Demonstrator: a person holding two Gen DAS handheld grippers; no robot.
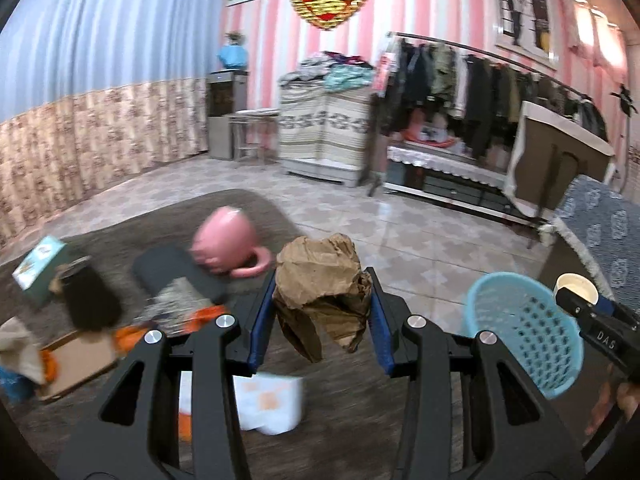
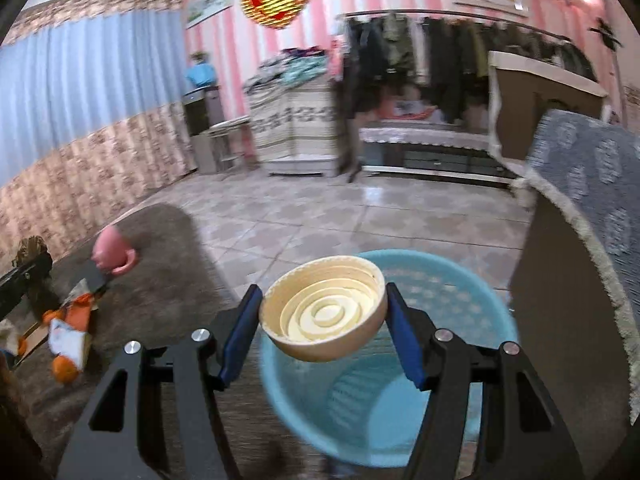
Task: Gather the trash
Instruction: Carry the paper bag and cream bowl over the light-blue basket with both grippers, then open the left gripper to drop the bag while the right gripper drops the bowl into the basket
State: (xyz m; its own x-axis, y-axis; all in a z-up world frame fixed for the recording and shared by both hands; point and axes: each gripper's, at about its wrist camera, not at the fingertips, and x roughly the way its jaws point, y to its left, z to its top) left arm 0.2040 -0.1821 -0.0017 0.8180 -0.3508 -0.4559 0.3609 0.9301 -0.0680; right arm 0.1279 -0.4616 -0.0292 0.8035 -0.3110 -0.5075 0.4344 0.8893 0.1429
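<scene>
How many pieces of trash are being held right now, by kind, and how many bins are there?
Crumpled brown paper, in the left hand-held gripper: 1
Cream bowl-shaped container, in the right hand-held gripper: 1
Blue plastic basket: 1
Total: 3

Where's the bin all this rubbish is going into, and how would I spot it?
Find the brown rug on the tiled floor. At its near edge, beside the grey-covered furniture, stands the light blue plastic basket, the only open container, with perforated sides.
</scene>
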